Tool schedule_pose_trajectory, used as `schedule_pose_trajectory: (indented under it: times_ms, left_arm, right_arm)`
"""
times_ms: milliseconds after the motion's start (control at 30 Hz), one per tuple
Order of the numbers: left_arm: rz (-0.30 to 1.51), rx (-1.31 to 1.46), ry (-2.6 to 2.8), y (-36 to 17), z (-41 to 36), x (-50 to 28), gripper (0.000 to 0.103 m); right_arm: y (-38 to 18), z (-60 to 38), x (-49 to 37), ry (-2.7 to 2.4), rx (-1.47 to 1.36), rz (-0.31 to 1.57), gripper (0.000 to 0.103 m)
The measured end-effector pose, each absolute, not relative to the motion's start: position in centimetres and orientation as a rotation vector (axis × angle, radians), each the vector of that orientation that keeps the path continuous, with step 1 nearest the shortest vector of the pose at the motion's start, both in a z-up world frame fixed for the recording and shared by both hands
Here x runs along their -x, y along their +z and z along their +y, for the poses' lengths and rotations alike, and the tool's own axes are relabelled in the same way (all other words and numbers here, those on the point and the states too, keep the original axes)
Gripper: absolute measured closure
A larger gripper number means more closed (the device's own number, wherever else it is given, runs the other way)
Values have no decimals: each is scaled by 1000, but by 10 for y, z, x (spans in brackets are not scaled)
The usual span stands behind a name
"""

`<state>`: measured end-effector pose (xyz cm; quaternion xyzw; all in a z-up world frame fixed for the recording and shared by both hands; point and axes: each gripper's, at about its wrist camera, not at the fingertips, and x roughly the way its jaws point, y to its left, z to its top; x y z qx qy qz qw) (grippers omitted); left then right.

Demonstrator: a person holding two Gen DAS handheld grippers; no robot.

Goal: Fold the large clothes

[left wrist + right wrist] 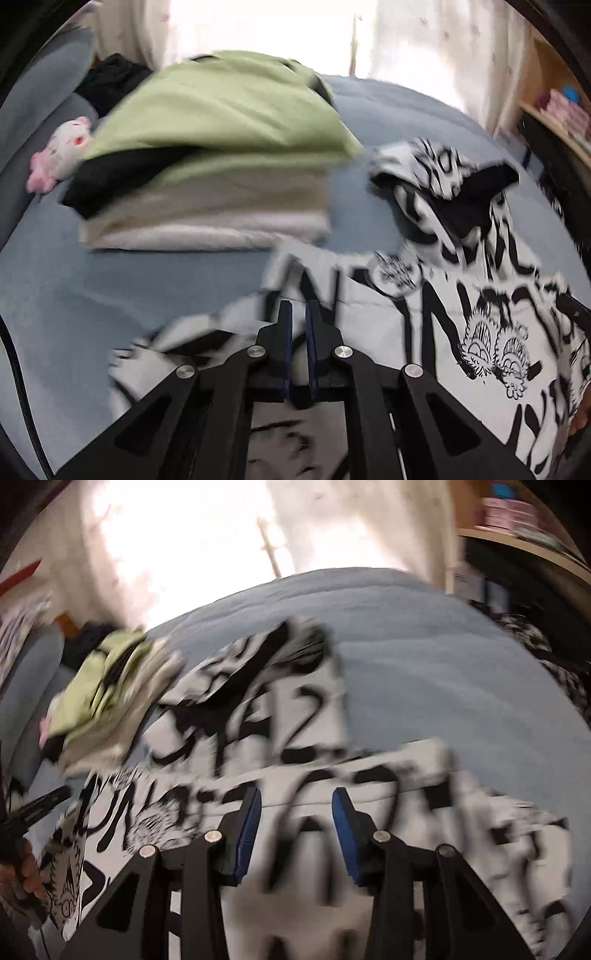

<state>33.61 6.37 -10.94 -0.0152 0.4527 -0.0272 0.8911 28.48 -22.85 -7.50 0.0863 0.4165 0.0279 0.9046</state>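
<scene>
A large white garment with black graffiti lettering and cartoon prints (461, 302) lies spread on the blue bed; it also shows in the right wrist view (258, 746). My left gripper (298, 314) hovers over the garment's left part with its blue-padded fingers nearly together, a narrow gap between them, nothing seen in the gap. My right gripper (296, 805) is open above the garment's lower middle, jaws wide apart and empty. Both views are motion-blurred.
A stack of folded clothes, green on top of black and cream (214, 162), sits on the blue bedcover (74, 280) at the back left, also in the right wrist view (107, 701). A pink plush toy (59, 155) lies beside it. Wooden shelves (554, 110) stand right.
</scene>
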Motion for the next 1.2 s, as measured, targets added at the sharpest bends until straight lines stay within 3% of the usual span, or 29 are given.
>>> schedule_pose_trajectory:
  times_ms: [100,167,200,233,267,400,633,833,933,1033,1200]
  left_arm:
    - [959,-30,-12,-132,46,-345,98]
    - [947,-64,-5,-138,44,-351,98]
    - [944,-79,0,-140,48,-354,98]
    - [950,-85,2,-141,53,-357,98]
    - [960,-77,-17,-142,59,-359,98]
    - [962,1,-95,-143,87,-358,100]
    - [971,68,-122,-130,106,-347,100]
    - [923,-12,-117,-88,116,-289,99]
    - [943,25,-115,-81,128,-254,99]
    - [968,29,-96,-90,138,-227,99]
    - [1024,71,-52,-121,168,-203,99]
  right_arm:
    - [-98,-209,-298,78,-161,930,63]
    - [-108,-214,-299,57,-131,915,71]
    - [-108,-221,-299,64,-134,903,80]
    - [-108,-232,-298,79,-151,898,102]
    - [-108,-247,-297,71,-151,899,103]
    - [-116,-325,-285,-142,-87,898,103]
    - [-112,-428,-247,-223,-449,866,100]
    - [-72,-374,-222,-117,-305,838,98]
    - [-61,-328,-210,-3,-295,857,92]
    - [-69,-284,-198,85,-275,919,84]
    - [-103,-253,-181,99,-190,1018,84]
